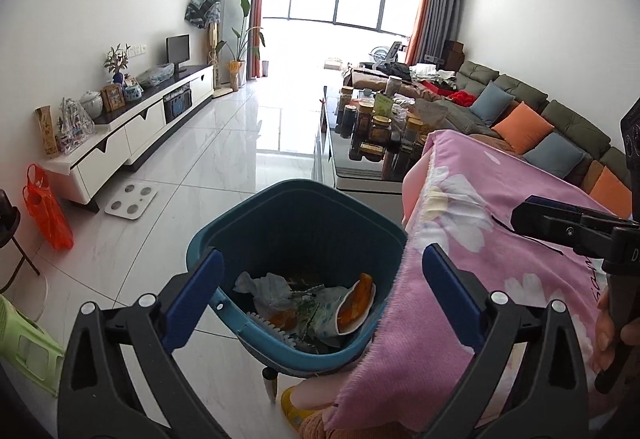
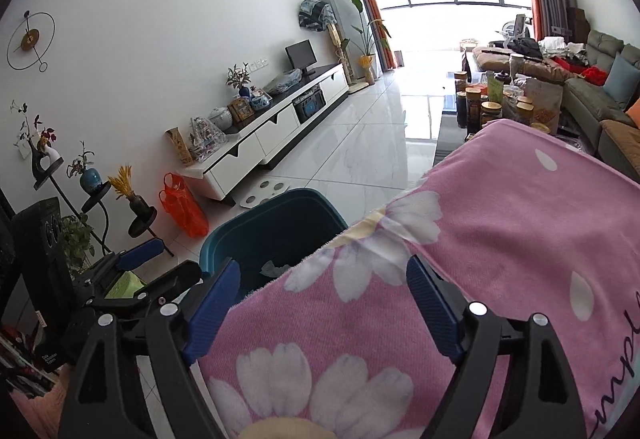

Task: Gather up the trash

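A teal trash bin [image 1: 296, 211] stands on the floor beside a table covered with a pink flowered cloth [image 1: 480, 239]. Inside the bin lie crumpled paper, orange peel and other scraps [image 1: 316, 305]. My left gripper [image 1: 322, 285] is open and empty, hovering just above the bin's near rim. My right gripper [image 2: 322, 289] is open and empty above the pink cloth [image 2: 500, 239], with the bin [image 2: 276, 235] to its front left. The right gripper also shows at the right edge of the left wrist view [image 1: 576, 227]. The left gripper shows at the left of the right wrist view [image 2: 140, 271].
A white TV cabinet [image 1: 132, 127] lines the left wall, with an orange plastic bag [image 1: 46, 211] and a white scale [image 1: 132, 199] on the floor by it. A black coffee table [image 1: 360, 155] crowded with jars stands ahead. A green sofa [image 1: 540, 123] runs along the right.
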The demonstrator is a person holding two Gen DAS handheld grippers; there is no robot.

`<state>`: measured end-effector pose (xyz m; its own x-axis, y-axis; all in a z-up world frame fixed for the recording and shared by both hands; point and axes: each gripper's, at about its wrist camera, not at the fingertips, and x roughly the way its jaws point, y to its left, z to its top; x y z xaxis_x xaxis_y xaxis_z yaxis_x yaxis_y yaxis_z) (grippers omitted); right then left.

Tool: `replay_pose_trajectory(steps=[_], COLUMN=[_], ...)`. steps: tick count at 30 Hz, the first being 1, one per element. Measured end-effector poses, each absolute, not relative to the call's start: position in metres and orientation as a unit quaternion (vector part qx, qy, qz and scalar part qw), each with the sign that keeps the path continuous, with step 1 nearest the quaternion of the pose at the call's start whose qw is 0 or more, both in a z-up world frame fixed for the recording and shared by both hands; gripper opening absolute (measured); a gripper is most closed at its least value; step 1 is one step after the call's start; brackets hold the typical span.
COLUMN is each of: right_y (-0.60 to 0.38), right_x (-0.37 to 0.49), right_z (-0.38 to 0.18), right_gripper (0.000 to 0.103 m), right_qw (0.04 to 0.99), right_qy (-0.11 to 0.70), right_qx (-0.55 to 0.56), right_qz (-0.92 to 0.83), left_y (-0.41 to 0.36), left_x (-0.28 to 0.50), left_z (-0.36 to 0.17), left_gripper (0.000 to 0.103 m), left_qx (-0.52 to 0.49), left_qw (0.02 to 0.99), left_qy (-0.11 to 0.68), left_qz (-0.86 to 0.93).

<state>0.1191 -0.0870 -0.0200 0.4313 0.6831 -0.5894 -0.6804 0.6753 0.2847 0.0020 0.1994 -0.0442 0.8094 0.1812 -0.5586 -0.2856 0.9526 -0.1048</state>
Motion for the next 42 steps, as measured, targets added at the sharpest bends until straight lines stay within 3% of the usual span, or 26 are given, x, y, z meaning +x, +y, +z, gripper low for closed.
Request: replay_pose_trajectory(steps=[3,24,42], right_y=[-0.118,-0.285,-0.312], right_x=[0.101,0.002,-0.011], right_z=[-0.016,-0.017,-0.017], right_gripper=[0.097,0.096,0.096], right_qw=[0.876,0.981,0.984], right_qy=[0.314,0.148,0.146], right_qx=[-0.003,0.012,0.037], right_qz=[0.366,0.122,0.091], left_y=[0.179,0.019,-0.004], left_x=[-0.01,-0.035,-0.029], left_z=[-0.033,-0.006,-0.008], left_gripper=[0.098,0.098,0.098], left_qx=[-0.087,-0.011,-0.007], left_qw=[0.952,0.985,0.988], left_qy=[0.267,0.16,0.151], left_qz=[0.122,0.065,0.03])
